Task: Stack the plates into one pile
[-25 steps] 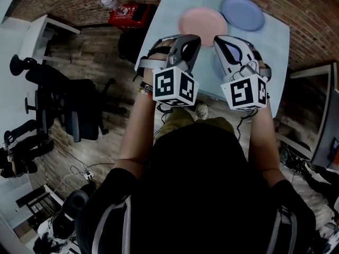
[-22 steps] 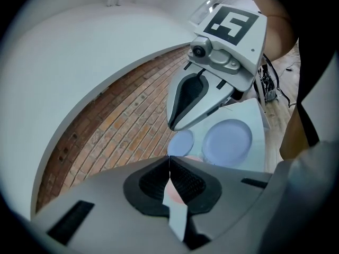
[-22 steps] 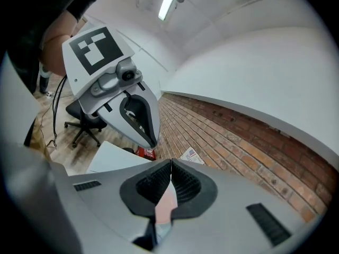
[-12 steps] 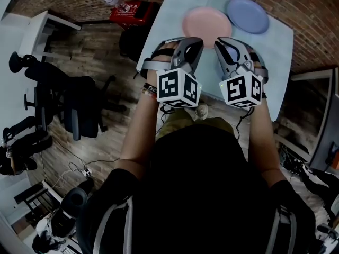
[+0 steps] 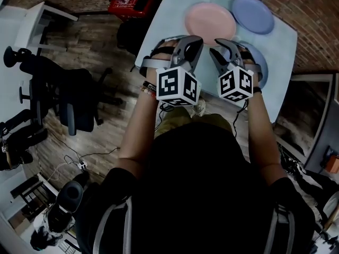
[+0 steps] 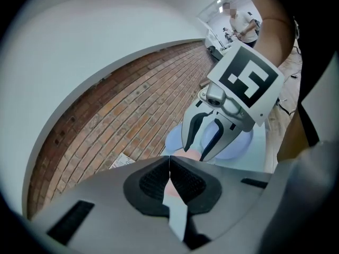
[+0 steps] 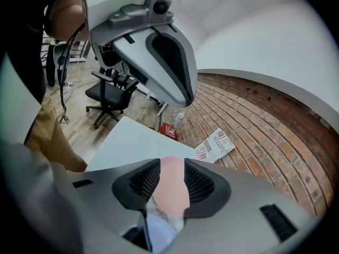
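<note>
A round pink plate [image 5: 210,23] lies flat on the pale table [image 5: 164,30]. A lavender plate [image 5: 253,14] sits just beside it at 2 o'clock and a pale blue plate [image 5: 262,65] at 4 o'clock. Both grippers have sunk toward the table since a second ago. The left gripper [image 5: 192,40] is pinched together, while the right gripper [image 5: 223,46] has just been opening, gripping nothing.

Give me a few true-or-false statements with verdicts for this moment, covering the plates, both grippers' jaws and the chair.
1. All the plates already sit in one pile. False: the pink plate, the far blue plate and the near blue plate are spread over the table.
2. The left gripper has its jaws together. True.
3. The right gripper grips a plate. False: its jaws stand apart, having just been opening, with nothing between them.
4. A black office chair stands on the floor. True.
</note>
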`<state>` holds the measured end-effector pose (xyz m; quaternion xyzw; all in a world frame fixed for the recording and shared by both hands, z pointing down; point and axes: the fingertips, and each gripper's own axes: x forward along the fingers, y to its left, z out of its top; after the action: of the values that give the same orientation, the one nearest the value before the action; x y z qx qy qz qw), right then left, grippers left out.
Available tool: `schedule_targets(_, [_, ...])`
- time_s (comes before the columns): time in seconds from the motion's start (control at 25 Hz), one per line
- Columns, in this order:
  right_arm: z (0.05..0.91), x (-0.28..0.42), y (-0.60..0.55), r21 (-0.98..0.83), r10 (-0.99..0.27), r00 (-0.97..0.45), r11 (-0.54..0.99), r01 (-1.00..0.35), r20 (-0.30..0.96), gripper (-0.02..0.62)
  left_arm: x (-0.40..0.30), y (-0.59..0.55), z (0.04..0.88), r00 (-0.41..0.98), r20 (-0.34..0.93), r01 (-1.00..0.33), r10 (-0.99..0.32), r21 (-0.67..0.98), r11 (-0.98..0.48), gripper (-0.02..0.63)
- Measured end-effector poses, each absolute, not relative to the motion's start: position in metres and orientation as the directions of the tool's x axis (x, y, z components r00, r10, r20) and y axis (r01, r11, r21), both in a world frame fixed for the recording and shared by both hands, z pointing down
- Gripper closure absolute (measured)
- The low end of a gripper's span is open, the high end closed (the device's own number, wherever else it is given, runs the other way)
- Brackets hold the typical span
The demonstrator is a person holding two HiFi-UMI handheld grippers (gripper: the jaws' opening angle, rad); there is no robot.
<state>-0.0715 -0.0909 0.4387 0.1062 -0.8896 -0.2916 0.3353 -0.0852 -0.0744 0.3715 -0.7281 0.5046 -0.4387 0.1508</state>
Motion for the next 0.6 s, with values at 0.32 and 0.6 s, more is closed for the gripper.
schedule_targets(0.32, [0.477,-0.113,-0.095,0.559,-0.356,-0.705,0.826,0.069,0.613,0.451,-0.123,-0.073,0.377,0.107,0.506,-0.632,-0.856,-0.63,-0.451,0.583])
schedule_targets(0.6, [0.519,-0.122,-0.106,0.535,-0.348,-0.646,0.837,0.112,0.679,0.451,-0.139,-0.075,0.385,0.104,0.517,-0.646,-0.849,-0.614,-0.453,0.584])
